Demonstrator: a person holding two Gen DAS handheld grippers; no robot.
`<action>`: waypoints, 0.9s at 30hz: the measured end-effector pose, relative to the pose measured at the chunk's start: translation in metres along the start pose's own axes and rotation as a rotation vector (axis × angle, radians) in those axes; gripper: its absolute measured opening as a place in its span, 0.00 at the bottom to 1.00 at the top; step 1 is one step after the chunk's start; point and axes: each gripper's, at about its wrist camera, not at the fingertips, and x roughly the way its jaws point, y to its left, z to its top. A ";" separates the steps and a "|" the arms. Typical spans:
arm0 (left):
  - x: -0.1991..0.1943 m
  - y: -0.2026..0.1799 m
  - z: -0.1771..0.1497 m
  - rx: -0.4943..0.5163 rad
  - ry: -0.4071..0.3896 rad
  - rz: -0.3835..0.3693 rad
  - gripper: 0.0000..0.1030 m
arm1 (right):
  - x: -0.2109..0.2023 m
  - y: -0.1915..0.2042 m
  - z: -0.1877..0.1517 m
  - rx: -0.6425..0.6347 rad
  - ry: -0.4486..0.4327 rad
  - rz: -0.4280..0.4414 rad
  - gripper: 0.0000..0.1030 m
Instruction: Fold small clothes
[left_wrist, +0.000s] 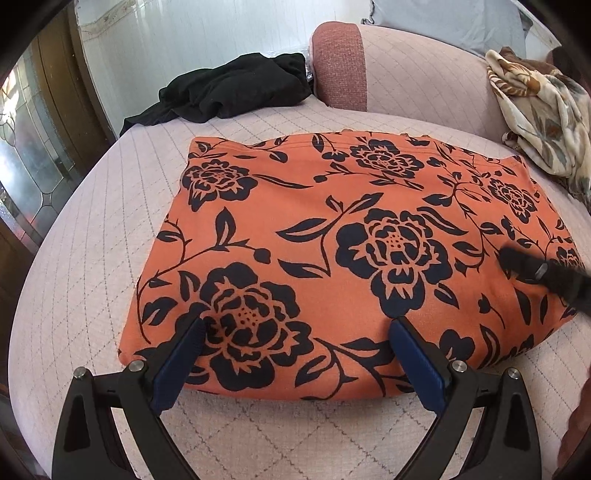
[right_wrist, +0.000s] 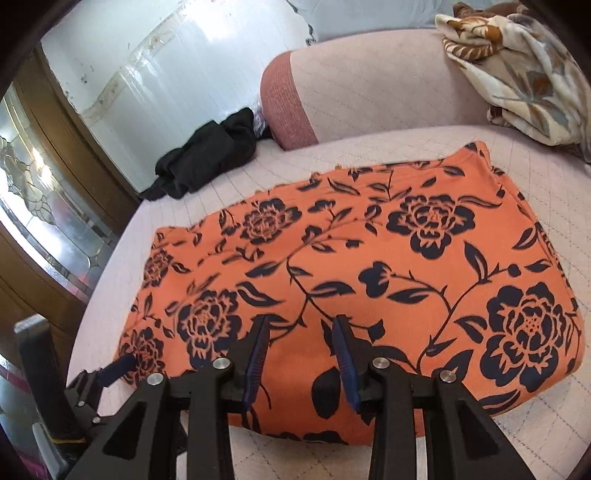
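An orange garment with dark blue flowers (left_wrist: 332, 229) lies folded flat on the pink quilted seat (left_wrist: 92, 258). My left gripper (left_wrist: 299, 325) stands wide open, its blue pads over the garment's near left part with nothing between them. A blurred black finger (left_wrist: 528, 271) of the right gripper hovers over the garment's right side. In the right wrist view the orange garment (right_wrist: 388, 266) fills the middle. My right gripper (right_wrist: 301, 321) hangs over its near edge, jaws partly apart, and the cloth below lies flat and ungripped. The left gripper's fingertip (right_wrist: 118, 367) rests at the garment's near left corner.
A crumpled black garment (left_wrist: 236, 88) lies at the back left of the seat beside a reddish armrest (left_wrist: 340, 66). A cream patterned blanket (left_wrist: 539, 110) is heaped at the back right. A wooden door with leaded glass (left_wrist: 22, 147) stands to the left.
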 end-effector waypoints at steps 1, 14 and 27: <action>0.000 0.001 0.000 0.002 0.000 0.001 0.97 | 0.006 -0.001 -0.002 0.003 0.031 -0.005 0.37; -0.003 0.004 -0.001 -0.005 0.002 0.001 0.97 | 0.006 0.002 -0.004 -0.011 0.032 0.013 0.39; -0.025 0.081 -0.029 -0.344 0.060 -0.033 0.97 | 0.017 0.015 -0.011 -0.048 0.098 0.018 0.39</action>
